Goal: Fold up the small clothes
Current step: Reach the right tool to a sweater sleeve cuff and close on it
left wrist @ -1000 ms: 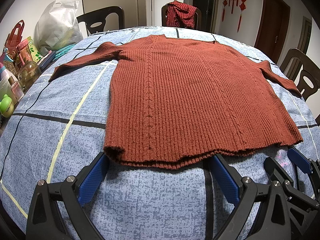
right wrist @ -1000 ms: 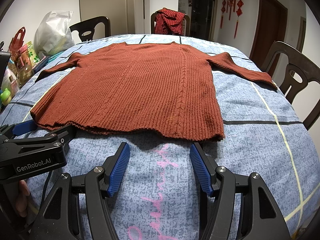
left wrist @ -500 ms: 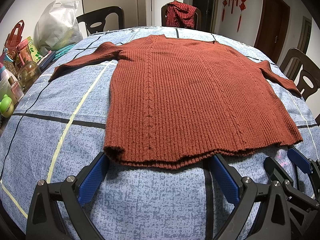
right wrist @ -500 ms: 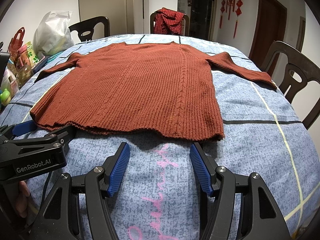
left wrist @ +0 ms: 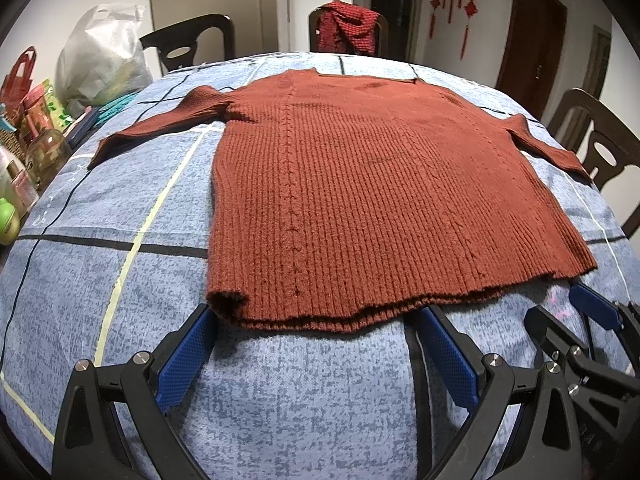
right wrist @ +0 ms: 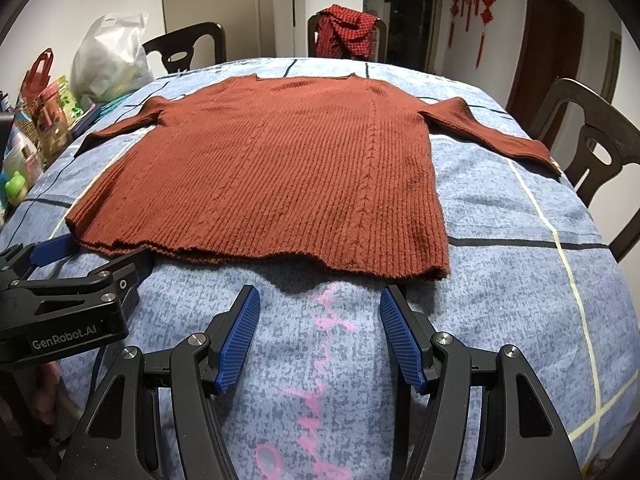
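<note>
A rust-red knitted sweater (left wrist: pixel 372 200) lies flat on the blue patterned tablecloth (left wrist: pixel 100 280), both sleeves spread out sideways and its hem towards me; it also shows in the right wrist view (right wrist: pixel 280 176). My left gripper (left wrist: pixel 316 344) is open and empty, its blue pads just short of the hem's left half. My right gripper (right wrist: pixel 320 332) is open and empty, a little short of the hem's right half. The right gripper shows at the lower right of the left wrist view (left wrist: pixel 576 332), and the left gripper at the left of the right wrist view (right wrist: pixel 92 256).
Bottles, jars and boxes (left wrist: pixel 24 160) crowd the table's left edge, with a white plastic bag (left wrist: pixel 100 56) behind them. Dark wooden chairs (right wrist: pixel 592 136) ring the table; the far one carries a red checked cloth (left wrist: pixel 348 28). Pink writing (right wrist: pixel 320 360) marks the cloth.
</note>
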Demonstrator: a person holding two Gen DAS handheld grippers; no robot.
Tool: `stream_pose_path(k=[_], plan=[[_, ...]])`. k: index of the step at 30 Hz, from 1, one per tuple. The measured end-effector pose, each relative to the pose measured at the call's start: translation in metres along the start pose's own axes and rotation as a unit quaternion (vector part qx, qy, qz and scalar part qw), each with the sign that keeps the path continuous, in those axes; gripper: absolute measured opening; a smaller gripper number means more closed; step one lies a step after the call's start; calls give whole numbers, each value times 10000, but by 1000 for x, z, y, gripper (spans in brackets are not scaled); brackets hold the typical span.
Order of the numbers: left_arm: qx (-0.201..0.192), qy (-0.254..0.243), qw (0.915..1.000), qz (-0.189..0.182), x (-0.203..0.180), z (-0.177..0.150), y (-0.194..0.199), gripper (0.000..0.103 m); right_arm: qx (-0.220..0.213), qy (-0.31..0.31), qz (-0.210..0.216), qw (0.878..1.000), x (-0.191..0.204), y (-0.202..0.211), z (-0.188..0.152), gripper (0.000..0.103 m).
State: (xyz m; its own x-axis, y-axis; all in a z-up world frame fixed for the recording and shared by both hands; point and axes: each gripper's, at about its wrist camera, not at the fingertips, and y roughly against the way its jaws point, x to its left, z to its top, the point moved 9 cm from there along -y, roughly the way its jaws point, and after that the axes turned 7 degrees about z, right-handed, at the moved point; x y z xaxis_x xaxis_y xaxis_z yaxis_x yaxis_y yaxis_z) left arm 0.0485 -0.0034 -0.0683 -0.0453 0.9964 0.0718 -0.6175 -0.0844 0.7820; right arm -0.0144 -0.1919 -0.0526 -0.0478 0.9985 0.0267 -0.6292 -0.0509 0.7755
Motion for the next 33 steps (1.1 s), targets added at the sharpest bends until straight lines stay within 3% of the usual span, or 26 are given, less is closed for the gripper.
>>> stream_pose_path(k=[4, 8, 17, 21, 25, 33], plan=[[119, -71, 9994, -333, 2, 1, 4, 101, 121, 41, 279, 9995, 7, 4, 1, 63], [92, 167, 9985, -518, 17, 5, 13, 101, -125, 200, 704, 9972, 22, 23, 12, 63], [-220, 822, 9964, 6, 92, 31, 17, 101, -722, 1147, 981, 9859, 66, 29, 83, 63], [-274, 1162, 9928, 103, 125, 42, 14, 101, -676, 1296, 1245, 9814, 89, 8, 111, 63], [-432, 1337, 9886, 547, 162, 51, 12, 101, -601, 1649, 1288, 9760, 118, -13, 134, 63], [-336, 1598, 9834, 790, 208, 61, -5, 101, -408, 2028, 1710, 9633, 177, -52, 159, 63]])
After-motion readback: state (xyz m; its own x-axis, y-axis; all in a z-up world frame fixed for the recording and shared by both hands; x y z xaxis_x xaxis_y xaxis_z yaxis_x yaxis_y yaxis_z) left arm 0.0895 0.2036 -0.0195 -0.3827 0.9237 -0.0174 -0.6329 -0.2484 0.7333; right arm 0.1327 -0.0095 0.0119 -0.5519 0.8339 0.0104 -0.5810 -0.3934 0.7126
